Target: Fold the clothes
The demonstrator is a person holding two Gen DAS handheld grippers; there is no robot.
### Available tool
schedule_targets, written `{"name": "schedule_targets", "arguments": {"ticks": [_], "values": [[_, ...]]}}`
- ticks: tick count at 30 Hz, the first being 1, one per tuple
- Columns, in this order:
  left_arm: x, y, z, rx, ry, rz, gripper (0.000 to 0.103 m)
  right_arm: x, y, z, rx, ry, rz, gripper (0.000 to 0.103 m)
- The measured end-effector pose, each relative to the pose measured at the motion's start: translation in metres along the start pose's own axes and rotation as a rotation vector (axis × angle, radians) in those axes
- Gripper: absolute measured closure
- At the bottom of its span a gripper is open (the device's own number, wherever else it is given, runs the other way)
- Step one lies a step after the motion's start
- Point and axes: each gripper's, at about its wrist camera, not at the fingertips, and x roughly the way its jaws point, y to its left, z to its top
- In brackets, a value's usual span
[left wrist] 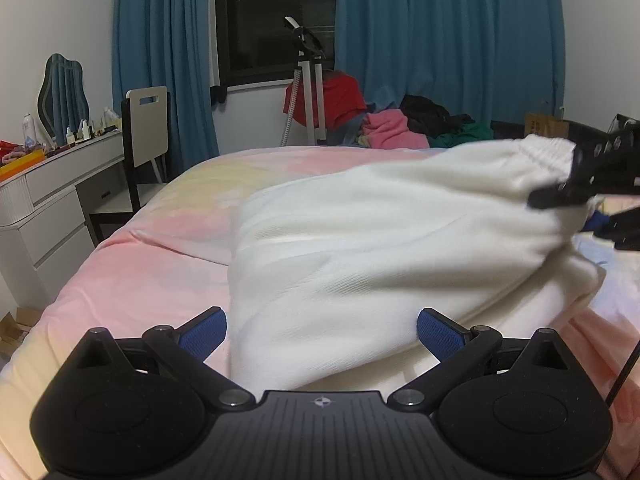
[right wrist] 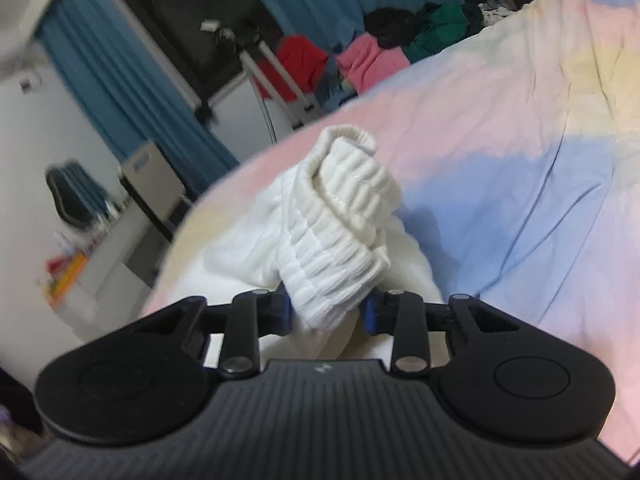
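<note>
A white knit garment with a ribbed elastic waistband lies on the pastel bedspread. My right gripper is shut on the waistband and lifts it off the bed; it shows at the right edge of the left wrist view. My left gripper is open, low over the bed, its blue pads on either side of the garment's near edge without gripping it.
A pile of clothes lies past the bed's far edge, by a white stand and blue curtains. A white dresser with a mirror and a chair stand at the left.
</note>
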Motion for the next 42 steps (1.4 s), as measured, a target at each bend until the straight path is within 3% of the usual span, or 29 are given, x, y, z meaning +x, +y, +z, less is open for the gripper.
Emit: {"name": "schedule_targets", "arguments": {"ticks": [6, 11, 13, 15, 21, 24, 28, 31, 32, 34, 36, 39, 42], "values": [[0.004, -0.01, -0.006, 0.041, 0.02, 0.03, 0.0, 0.015, -0.026, 0.007, 0.042, 0.012, -0.132, 0.067], [0.004, -0.012, -0.011, 0.063, 0.031, 0.044, 0.0, 0.026, -0.034, 0.003, 0.043, 0.056, -0.152, 0.058], [0.004, -0.009, -0.012, 0.048, 0.038, 0.044, 0.0, 0.03, -0.035, 0.001, 0.032, 0.063, -0.172, 0.037], [0.005, -0.004, -0.012, 0.021, 0.047, 0.038, 0.0, 0.035, -0.037, -0.001, 0.027, 0.068, -0.191, 0.023], [0.013, 0.021, -0.012, -0.13, 0.107, 0.002, 0.0, 0.061, -0.06, -0.006, 0.156, 0.193, -0.072, 0.015], [0.019, 0.033, -0.011, -0.212, 0.143, -0.023, 0.0, 0.064, -0.054, -0.01, 0.119, 0.208, -0.065, 0.015], [0.022, 0.046, -0.011, -0.28, 0.175, -0.045, 0.0, 0.06, -0.035, -0.017, -0.012, 0.224, -0.056, 0.016], [0.021, 0.053, -0.009, -0.299, 0.2, -0.072, 0.0, 0.059, -0.02, -0.023, -0.117, 0.225, -0.088, 0.031], [0.021, 0.055, -0.008, -0.297, 0.209, -0.081, 0.001, 0.057, -0.018, -0.024, -0.124, 0.219, -0.093, 0.034], [0.015, 0.06, -0.005, -0.296, 0.218, -0.11, 0.003, 0.05, -0.014, -0.021, -0.133, 0.197, -0.097, 0.052], [0.007, 0.068, -0.001, -0.301, 0.213, -0.162, 0.003, 0.041, -0.011, -0.017, -0.123, 0.167, -0.085, 0.06], [-0.009, 0.086, 0.005, -0.326, 0.167, -0.238, 0.003, 0.027, -0.007, -0.011, -0.111, 0.12, -0.068, 0.066], [-0.009, 0.112, 0.009, -0.426, 0.129, -0.278, 0.001, 0.013, 0.004, -0.006, -0.132, 0.067, -0.045, 0.068]]}}
